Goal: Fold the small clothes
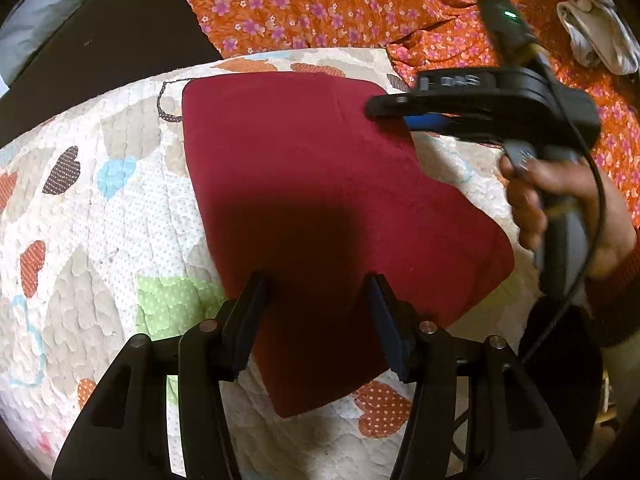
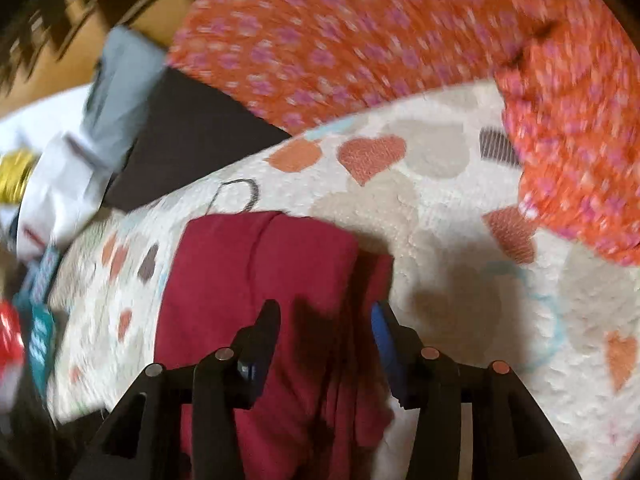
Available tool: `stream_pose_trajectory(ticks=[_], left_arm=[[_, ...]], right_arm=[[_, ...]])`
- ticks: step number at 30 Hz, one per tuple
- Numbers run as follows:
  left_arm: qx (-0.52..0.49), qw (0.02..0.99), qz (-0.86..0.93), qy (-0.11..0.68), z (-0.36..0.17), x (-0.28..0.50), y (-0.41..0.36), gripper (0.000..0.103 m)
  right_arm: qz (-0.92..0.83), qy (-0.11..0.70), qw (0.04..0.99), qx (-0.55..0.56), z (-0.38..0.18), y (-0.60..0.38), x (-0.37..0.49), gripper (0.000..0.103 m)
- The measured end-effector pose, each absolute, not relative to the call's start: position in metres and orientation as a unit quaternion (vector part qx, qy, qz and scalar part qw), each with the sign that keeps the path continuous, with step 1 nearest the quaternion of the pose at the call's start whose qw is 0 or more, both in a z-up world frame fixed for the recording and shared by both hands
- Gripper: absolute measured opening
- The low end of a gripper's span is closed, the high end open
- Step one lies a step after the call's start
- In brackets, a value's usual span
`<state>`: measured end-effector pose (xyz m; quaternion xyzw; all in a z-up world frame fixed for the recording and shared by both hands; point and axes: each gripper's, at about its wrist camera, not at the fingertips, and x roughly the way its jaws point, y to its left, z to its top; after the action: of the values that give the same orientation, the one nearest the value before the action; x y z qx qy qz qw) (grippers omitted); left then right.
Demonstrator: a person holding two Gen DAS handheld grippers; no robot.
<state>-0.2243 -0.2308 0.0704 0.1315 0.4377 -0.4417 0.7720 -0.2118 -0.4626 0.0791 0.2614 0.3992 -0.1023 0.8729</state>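
The left gripper (image 1: pixel 316 284) is hovering open over the near edge of the folded maroon garment (image 1: pixel 304 184) lying flat on the heart-patterned quilt (image 1: pixel 100 208), while farther off the right gripper (image 1: pixel 374 106), hand-held and angled downward, is hanging open above its far corner.

1. Under my fingers lies a quilted white bedcover (image 1: pixel 100 216) patterned with hearts.
2. A folded dark red garment (image 1: pixel 304 184) lies flat on it.
3. An orange flowered cloth (image 1: pixel 320 4) overlaps its far edge.
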Motion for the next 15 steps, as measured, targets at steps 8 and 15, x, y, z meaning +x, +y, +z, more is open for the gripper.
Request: stream_pose_trajectory(ticks=[8,15], left_arm=[[0.139,0.773,-0.443,0.432,0.070,-0.226,-0.238,0.057],[0.148,0.777,-0.437,0.429,0.069,-0.230,-0.235,0.057]], right_arm=[[-0.143,0.423,0.894,0.048,0.090,-0.436,-0.179,0.009],[-0.152,0.428,0.886,0.098,0.075,-0.452,-0.189,0.012]])
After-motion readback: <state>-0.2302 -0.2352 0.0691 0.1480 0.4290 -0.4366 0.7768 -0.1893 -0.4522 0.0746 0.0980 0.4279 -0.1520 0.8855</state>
